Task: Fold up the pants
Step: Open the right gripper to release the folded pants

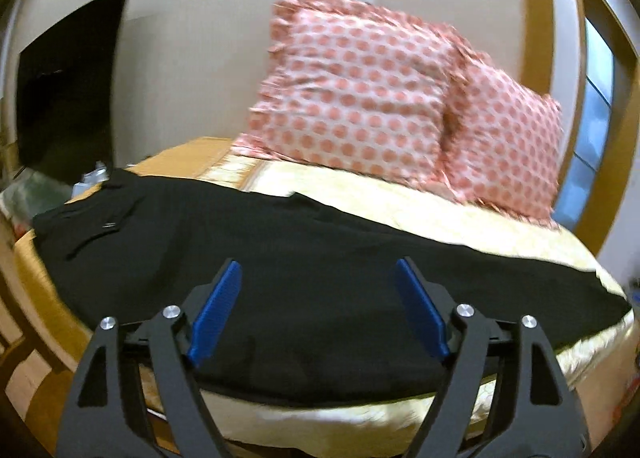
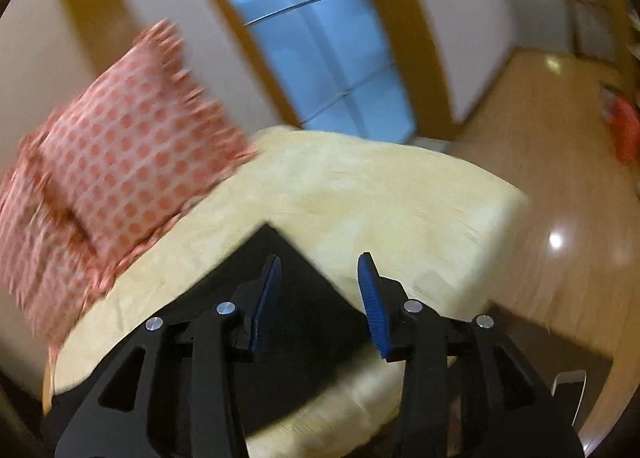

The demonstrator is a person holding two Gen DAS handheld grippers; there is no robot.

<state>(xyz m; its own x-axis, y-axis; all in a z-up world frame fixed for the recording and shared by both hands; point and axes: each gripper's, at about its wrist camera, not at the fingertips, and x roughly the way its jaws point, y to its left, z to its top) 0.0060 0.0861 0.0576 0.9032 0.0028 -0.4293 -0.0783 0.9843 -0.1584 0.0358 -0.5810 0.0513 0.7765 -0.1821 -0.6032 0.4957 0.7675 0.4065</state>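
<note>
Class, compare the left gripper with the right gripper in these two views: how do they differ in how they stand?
The left gripper has its jaws spread wide; the right gripper has a narrower gap. The left gripper hangs above the middle of the black pants; the right gripper hangs above a pants corner near the bed edge. Both have blue pads, are open and hold nothing.

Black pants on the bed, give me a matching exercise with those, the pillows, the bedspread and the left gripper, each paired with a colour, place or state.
Things:
1. pants
2. pillows
3. bedspread
4. left gripper

Descriptions:
A. pale yellow, covering the mattress
B. jaws apart, nothing between the pads
C. black, spread flat across the bed
D. pink dots, propped against the wall

Pairs: 1-C, 2-D, 3-A, 4-B
</note>
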